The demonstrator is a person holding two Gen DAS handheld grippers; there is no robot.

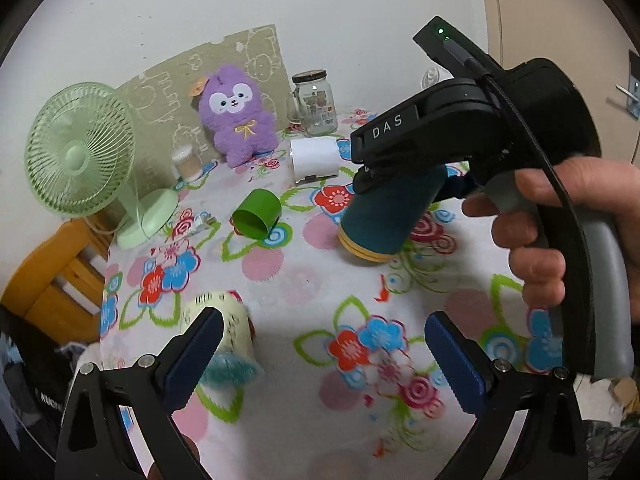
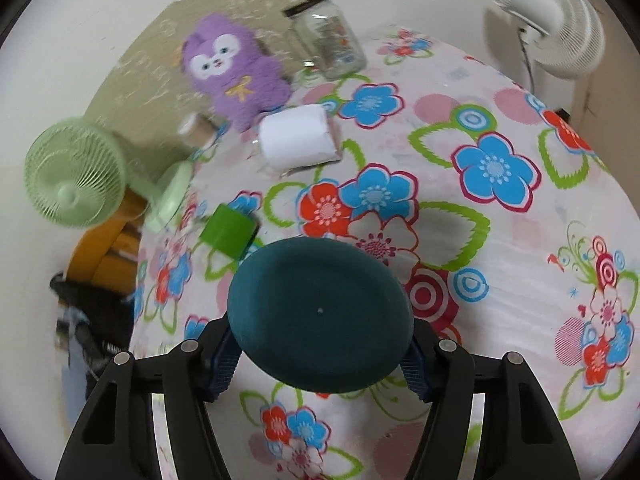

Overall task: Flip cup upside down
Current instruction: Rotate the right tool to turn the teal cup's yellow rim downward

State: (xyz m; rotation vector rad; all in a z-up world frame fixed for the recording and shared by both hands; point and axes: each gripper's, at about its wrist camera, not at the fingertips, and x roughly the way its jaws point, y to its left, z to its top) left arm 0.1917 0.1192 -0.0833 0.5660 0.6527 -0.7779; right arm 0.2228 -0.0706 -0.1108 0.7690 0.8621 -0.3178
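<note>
On floral table (image 1: 320,280), filling most of both views: cloth-covered top w/ clutter along far side. Green fan (image 1: 80,148) far left by table's left edge, purple plush (image 1: 238,114) far centre, glass jar (image 1: 314,102) right of plush, white roll (image 1: 314,156) lying just nearer than those. Green cup (image 1: 256,214) lies on its side, left of the task cup, apart from it.

Teal cup (image 1: 384,216) = task obj: clamped in R gripper (image 2: 322,356), pads on opposite sides of the body. L view shows it tilted, yellowish rim down at the cloth, whether touching can't tell; long axis leans up-right toward R hand (image 1: 560,232). R wrist view looks straight onto its closed base, so it's mouth-down, nearly inverted.

L gripper (image 1: 324,360) wide open, holding nothing, hovers near side, well apart from cup; small patterned obj (image 1: 232,328) behind its left finger, blurred.

Judgement: R hand is the working one; what's left looks like squaring the axis vertical + setting rim flat. Open cloth right and near of cup; green cup is closest obstacle on left, table's left edge further off.
</note>
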